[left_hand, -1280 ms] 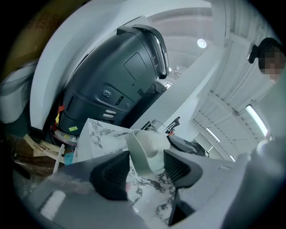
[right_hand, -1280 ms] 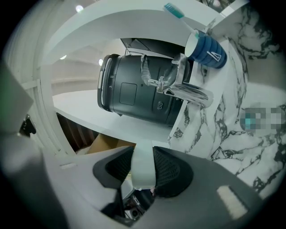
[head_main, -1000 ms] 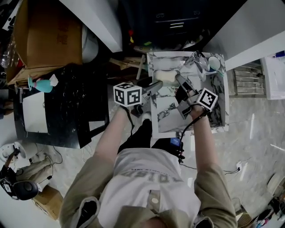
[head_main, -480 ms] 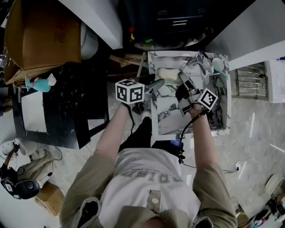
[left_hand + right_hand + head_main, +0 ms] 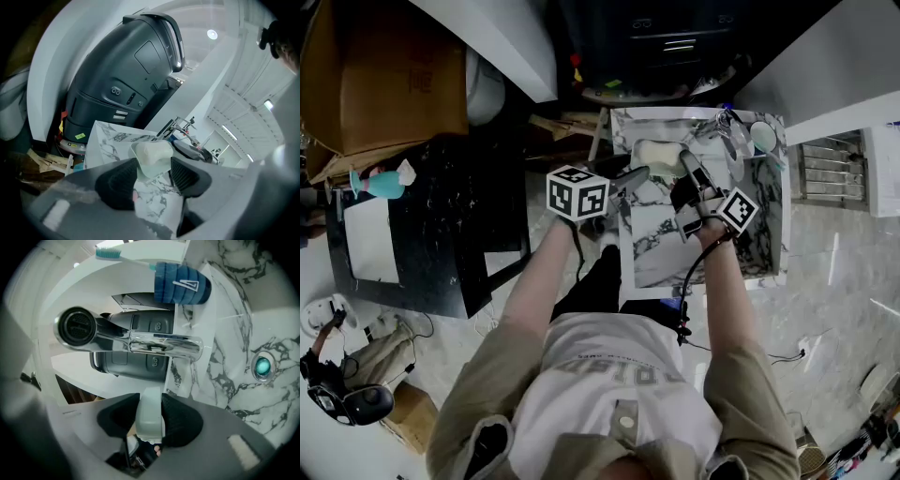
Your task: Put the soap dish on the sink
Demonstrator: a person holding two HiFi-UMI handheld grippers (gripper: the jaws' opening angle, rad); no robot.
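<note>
The sink point(image 5: 664, 246) lay below and ahead of both your claws, with its tap point(image 5: 140, 341) just past the right one. The dish point(image 5: 654, 152) hung over the sink's far left corner, its long axis running from claw to claw. One end sat in your left claw point(image 5: 639, 172) and the other in your right claw point(image 5: 682, 159), so neither hand was nearer. Each claw was clamped on a dish wall. The soap point(image 5: 152, 151) rode in the dish, just beyond the left jaws. The coming move looked to be straight down, both ends together. I could not tell whether the dish already touched the rim.
</note>
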